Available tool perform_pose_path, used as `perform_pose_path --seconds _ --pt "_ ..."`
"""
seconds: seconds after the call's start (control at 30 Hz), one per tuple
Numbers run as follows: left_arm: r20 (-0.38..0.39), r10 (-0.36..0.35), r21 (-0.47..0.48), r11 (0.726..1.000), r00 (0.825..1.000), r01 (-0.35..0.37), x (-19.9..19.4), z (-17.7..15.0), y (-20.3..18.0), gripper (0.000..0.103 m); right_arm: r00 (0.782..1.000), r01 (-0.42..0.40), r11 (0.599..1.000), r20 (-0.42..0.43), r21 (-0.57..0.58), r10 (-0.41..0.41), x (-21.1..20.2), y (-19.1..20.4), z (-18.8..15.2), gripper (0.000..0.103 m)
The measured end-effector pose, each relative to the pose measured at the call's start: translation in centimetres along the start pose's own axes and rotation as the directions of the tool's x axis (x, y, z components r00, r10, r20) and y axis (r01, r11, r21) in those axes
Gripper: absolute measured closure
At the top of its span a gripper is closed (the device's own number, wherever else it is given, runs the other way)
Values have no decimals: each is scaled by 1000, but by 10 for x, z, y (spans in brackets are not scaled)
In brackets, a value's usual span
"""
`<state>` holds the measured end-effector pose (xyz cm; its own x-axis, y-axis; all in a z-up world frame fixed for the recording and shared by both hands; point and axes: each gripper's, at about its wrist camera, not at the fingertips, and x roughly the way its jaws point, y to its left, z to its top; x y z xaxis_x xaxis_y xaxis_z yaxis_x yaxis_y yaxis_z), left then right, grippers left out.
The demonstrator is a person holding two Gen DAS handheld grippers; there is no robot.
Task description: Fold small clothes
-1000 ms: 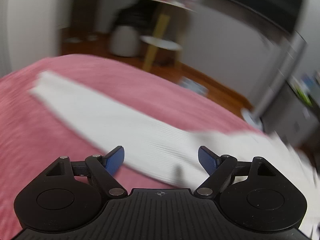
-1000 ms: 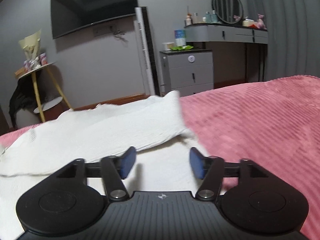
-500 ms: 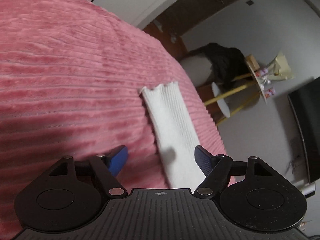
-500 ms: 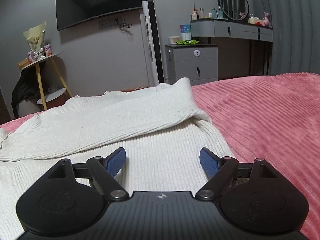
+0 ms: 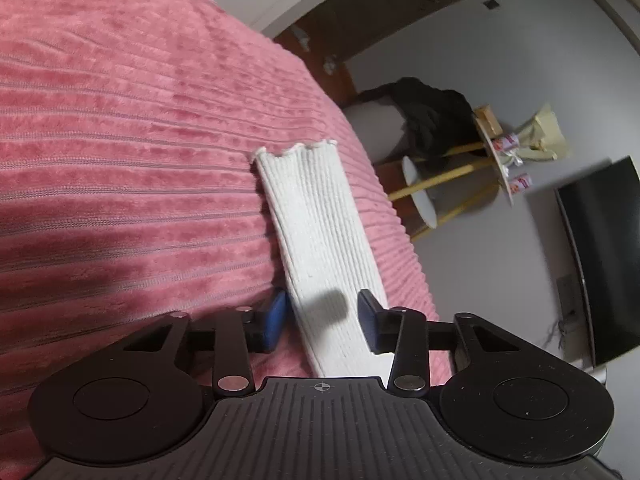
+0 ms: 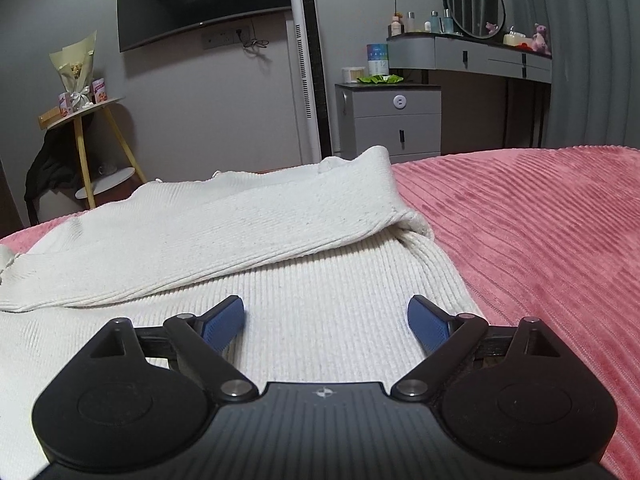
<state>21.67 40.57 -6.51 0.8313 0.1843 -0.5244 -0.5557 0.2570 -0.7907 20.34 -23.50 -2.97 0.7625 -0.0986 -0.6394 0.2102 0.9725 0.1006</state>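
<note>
One white knit sweater (image 6: 288, 240) lies on the pink bed (image 6: 540, 240), one sleeve (image 5: 320, 232) stretched flat, the other folded across. Left claw (image 5: 322, 316) has been closing, sleeve between its jaws, pads not pressing; right claw (image 6: 326, 320) has been widening, empty, over the body.

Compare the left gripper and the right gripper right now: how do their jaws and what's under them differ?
The left gripper has its jaws narrowed, having just been closing, around the white ribbed knit sleeve; the right gripper has jaws spread wide, having just been opening, with nothing pinched. The left straddles the narrow sleeve lying out on the pink ribbed bedspread; the right hangs over the sweater's broad body. Whether the left pads already press the sleeve is unclear. Both have blue pads.
</note>
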Motion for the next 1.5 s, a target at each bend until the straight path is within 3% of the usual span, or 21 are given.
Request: perform_pose_path --seconds 0.07,0.1,0.17,0.27,0.33,0.4,0.47,0.57,0.63,0.7,0.77,0.83,0.9,1.03,1.1,1.23,1.3,1.4,1.5 --pt "-14 -22 -46 999 1000 21 2 3 1 75 1000 -3 1000 -1 0 3 1 0 0 12" --pt "-26 -26 -57 998 999 25 4 5 0 93 1000 -5 1000 -2 1 5 1 0 0 12" --pt "-30 -35 -25 999 999 34 1 6 -5 94 1000 -7 1000 -2 5 7 1 -1 0 12" --pt "-30 -32 105 994 999 35 -7 5 -24 94 1000 -12 1000 0 12 12 1 -2 1 12" --pt "-24 -60 203 977 998 63 -18 0 -42 95 1000 -16 1000 0 16 16 1 -2 1 12" --pt "-34 -98 323 941 995 104 -30 -12 -68 95 1000 -23 999 2 24 23 0 -3 1 12" --pt "-55 -127 485 863 990 137 -43 -36 -102 95 999 -34 999 5 38 33 0 -6 1 12" --pt "-126 -206 695 680 970 234 -72 -97 -149 95 999 -42 998 6 49 42 -1 -7 1 12" --pt "-213 -227 771 558 950 306 -88 -147 -170 94 999 -42 998 6 49 41 -1 -6 2 12" --pt "-290 -227 814 453 930 364 -98 -200 -181 93 999 -43 998 6 51 43 -1 -7 2 12" --pt "-339 -188 837 386 922 387 -99 -250 -180 83 999 -49 997 7 59 49 -2 -8 2 12" --pt "-365 -126 850 360 923 385 -98 -290 -171 39 998 -60 996 8 72 60 -3 -10 3 12" --pt "-352 -74 866 353 933 355 -101 -312 -161 26 997 -74 993 9 87 73 -3 -13 3 12" --pt "-266 -6 870 428 964 243 -124 -315 -135 24 996 -92 991 7 100 92 -3 -14 5 14" --pt "-221 33 862 474 975 180 -126 -300 -129 23 993 -115 987 4 111 115 -5 -14 8 24" --pt "-157 26 816 567 987 114 -118 -268 -118 21 974 -210 954 -41 212 223 -7 -11 20 38" --pt "-168 53 795 598 984 103 -106 -256 -110 21 952 -274 926 -65 261 300 -6 -5 27 39" --pt "-189 124 788 612 974 75 -90 -254 -105 21 878 -388 850 -138 356 459 9 12 32 43" --pt "-235 110 776 619 966 118 -84 -254 -100 21 835 -431 829 -191 357 516 22 42 33 44"
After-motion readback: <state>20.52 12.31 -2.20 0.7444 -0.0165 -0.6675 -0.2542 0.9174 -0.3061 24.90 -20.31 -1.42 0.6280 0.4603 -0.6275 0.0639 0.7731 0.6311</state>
